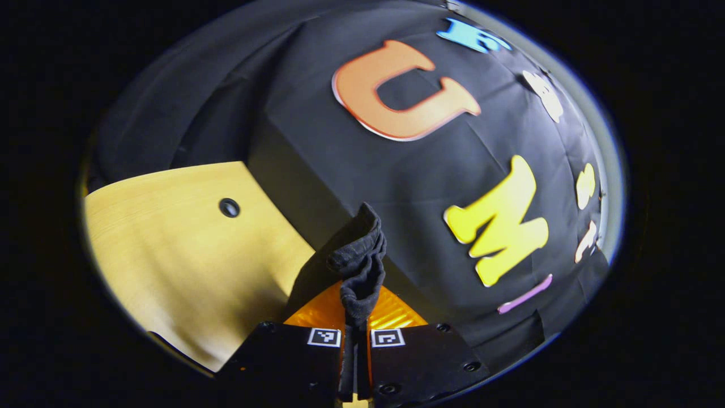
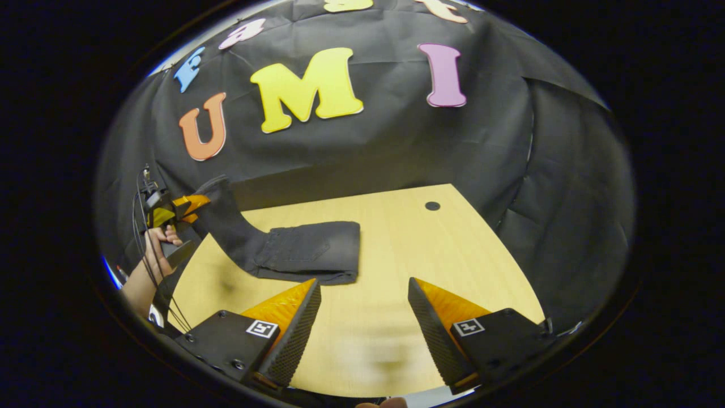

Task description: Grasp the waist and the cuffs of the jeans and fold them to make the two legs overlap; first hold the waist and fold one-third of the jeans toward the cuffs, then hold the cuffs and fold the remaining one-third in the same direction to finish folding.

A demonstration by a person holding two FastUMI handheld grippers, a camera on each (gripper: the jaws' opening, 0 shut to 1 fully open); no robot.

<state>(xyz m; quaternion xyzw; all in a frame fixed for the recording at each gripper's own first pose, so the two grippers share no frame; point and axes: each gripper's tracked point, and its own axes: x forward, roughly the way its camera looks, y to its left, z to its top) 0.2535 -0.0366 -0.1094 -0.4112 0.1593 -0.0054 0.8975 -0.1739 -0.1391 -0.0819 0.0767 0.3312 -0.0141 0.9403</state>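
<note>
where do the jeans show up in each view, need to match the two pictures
Left gripper view: jeans, a bunched dark end low at centre, pinched in the left gripper.
Right gripper view: jeans left of centre, folded on the table, one end lifted leftwards.
Shared landmark: the round hole in the tabletop.

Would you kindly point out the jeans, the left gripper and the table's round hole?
jeans (image 2: 308, 251): right gripper view, on the folded part lying flat.
left gripper (image 2: 190, 208): right gripper view, at its fingertips clamping the cloth.
hole (image 2: 432, 205): right gripper view, its centre.
</note>
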